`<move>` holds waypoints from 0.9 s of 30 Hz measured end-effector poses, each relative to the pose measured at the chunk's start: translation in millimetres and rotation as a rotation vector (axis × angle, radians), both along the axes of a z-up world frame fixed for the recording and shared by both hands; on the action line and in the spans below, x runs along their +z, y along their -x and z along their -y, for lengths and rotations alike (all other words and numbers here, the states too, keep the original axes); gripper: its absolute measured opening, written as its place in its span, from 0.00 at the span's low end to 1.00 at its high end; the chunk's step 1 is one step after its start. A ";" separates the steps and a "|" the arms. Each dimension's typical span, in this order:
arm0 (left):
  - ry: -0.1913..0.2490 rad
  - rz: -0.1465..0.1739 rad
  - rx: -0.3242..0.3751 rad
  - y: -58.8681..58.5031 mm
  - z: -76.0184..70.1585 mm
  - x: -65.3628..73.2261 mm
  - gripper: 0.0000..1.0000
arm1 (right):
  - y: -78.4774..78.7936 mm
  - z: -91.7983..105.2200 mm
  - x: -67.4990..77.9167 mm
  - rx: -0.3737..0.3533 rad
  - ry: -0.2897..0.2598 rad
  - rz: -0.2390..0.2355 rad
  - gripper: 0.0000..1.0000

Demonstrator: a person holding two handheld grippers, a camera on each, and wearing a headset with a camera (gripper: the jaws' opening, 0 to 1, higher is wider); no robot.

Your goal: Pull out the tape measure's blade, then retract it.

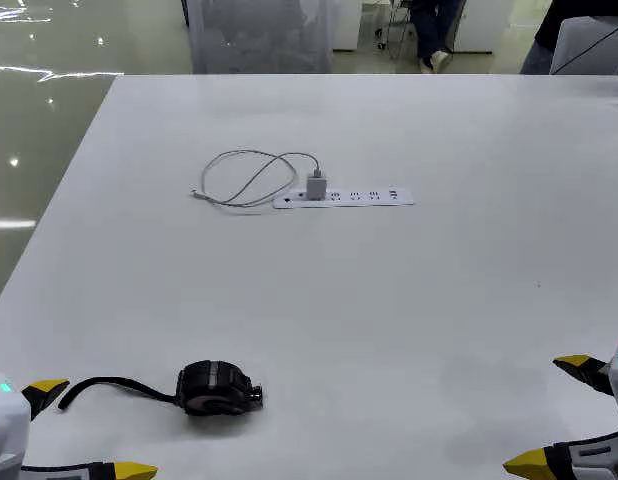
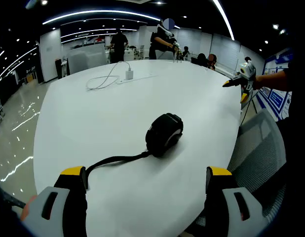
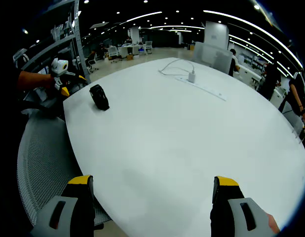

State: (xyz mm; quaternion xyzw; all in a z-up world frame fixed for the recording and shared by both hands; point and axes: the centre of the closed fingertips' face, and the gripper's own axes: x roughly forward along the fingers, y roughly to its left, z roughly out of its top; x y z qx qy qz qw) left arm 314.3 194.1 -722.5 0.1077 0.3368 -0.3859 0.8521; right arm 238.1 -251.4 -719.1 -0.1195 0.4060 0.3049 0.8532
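Presently we find both tongs spread and holding nothing: the left tongs (image 1: pixel 89 428) sit at the lower left of the head view, the right tongs (image 1: pixel 551 412) at the lower right. The tape measure (image 1: pixel 217 388) lies at the lower left, just ahead of the left tongs and well apart from the right.

Chief risk, in our judgement, is that the rounded case skids on the smooth top under an off-centre pinch, and it is near the front edge. A lesser one is the tongs catching the strap (image 1: pixel 109 385) instead of the blade tab, which we cannot make out.

The room is a large open hall with a glossy floor (image 1: pixel 39 120). The white bench (image 1: pixel 389 300) carries, upper centre, a power strip (image 1: pixel 354 197), a charger (image 1: pixel 317 186) and a coiled cable (image 1: pixel 244 178).
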 end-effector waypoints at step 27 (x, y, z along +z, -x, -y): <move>-0.013 0.037 -0.043 -9.2 14.6 -2.7 0.99 | -7.5 8.0 -12.0 0.047 -0.006 0.057 0.99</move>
